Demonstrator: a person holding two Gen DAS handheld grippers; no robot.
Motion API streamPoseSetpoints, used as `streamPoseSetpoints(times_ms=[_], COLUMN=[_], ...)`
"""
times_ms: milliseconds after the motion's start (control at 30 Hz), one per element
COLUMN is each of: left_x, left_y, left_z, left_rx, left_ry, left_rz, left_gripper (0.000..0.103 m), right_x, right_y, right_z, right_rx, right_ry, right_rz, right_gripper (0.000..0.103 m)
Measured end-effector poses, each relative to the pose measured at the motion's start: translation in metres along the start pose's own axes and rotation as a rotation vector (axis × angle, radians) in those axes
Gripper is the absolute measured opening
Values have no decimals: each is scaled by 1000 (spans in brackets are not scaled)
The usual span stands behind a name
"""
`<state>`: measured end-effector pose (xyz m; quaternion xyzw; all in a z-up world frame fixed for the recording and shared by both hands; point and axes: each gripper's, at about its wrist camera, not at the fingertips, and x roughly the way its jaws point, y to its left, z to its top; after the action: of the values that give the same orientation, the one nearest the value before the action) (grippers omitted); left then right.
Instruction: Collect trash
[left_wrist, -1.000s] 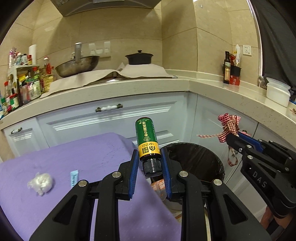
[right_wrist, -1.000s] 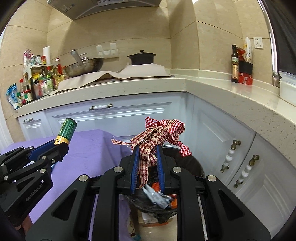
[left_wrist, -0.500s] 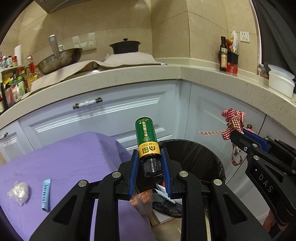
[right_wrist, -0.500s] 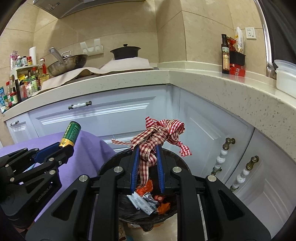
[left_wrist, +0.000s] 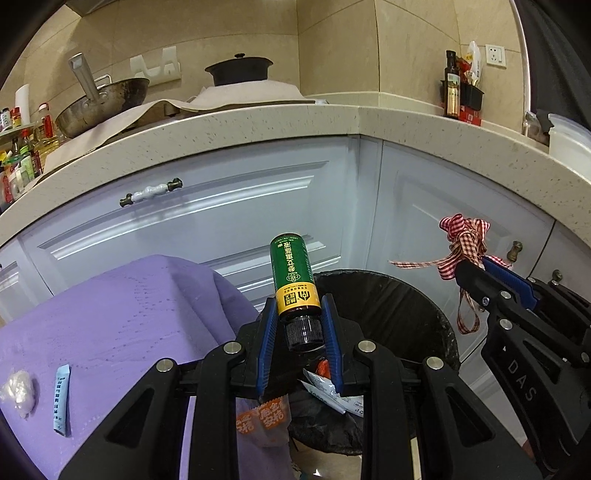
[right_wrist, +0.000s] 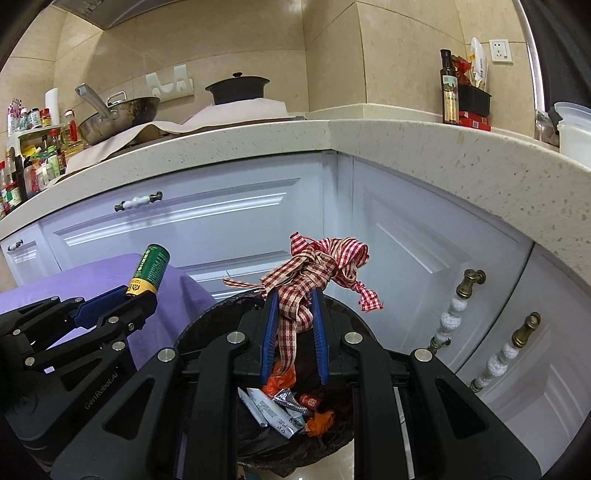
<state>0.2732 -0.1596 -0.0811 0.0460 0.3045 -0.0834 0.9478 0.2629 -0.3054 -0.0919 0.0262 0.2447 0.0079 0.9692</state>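
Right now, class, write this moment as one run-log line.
left gripper: shut on green bottle | right gripper: shut on red checked ribbon | both above black-lined trash bin | nothing released

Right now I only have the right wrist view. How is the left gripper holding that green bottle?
Observer: The left gripper pinches the green bottle by its black cap, with the base pointing away from it.
Operator: Is any trash lying on the purple cloth?
Observer: Yes, a white crumpled wad and a pale blue sachet lie near its left edge.
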Motion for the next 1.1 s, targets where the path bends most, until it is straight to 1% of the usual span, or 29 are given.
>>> streamPoseSetpoints(times_ms=[167, 200, 233, 267, 300, 333, 400, 500, 600, 667, 733, 767, 933, 1100], left_x=[9, 10, 11, 12, 11, 11, 8, 6, -2, -8, -13, -16, -36, -59], left_y=[-2, -3, -3, -4, -4, -3, -2, -1, 2, 4, 8, 10, 29, 62], left_z=[-1, -1, -1, -1, -2, -1, -1, 1, 2, 3, 3, 3, -4, -16], left_rx=[2, 4, 7, 9, 6, 3, -5, -9, -14, -16, -18, -21, -47, -79], left_ry=[9, 7, 7, 5, 1, -5, -21, -25, -44, -53, -58, -60, -72, -74], left_rz=[-2, -5, -4, -1, -1, 1, 5, 4, 8, 9, 12, 15, 36, 89], left_gripper=[26, 27, 32, 37, 46, 53, 56, 58, 63, 64, 66, 67, 71, 73], right_x=[8, 9, 10, 10, 10, 10, 10, 7, 4, 1, -3, -5, -17, -29], right_y=[-3, -5, -6, -7, -8, -8, -9, -9, -7, -6, -3, -2, 15, 46], right_z=[-3, -3, -4, -4, -5, -5, -5, -7, -7, -8, -8, -8, -7, -7], right_rx=[5, 10, 13, 16, 19, 22, 28, 31, 31, 32, 34, 35, 35, 27], right_ry=[5, -5, -9, -11, -14, -17, -20, -21, -22, -24, -27, -29, -27, -25], right_rz=[-14, -21, -26, -31, -38, -44, -48, -52, -52, -50, -48, -47, -14, 48], right_gripper=[19, 25, 34, 37, 42, 44, 44, 48, 49, 50, 54, 55, 55, 55])
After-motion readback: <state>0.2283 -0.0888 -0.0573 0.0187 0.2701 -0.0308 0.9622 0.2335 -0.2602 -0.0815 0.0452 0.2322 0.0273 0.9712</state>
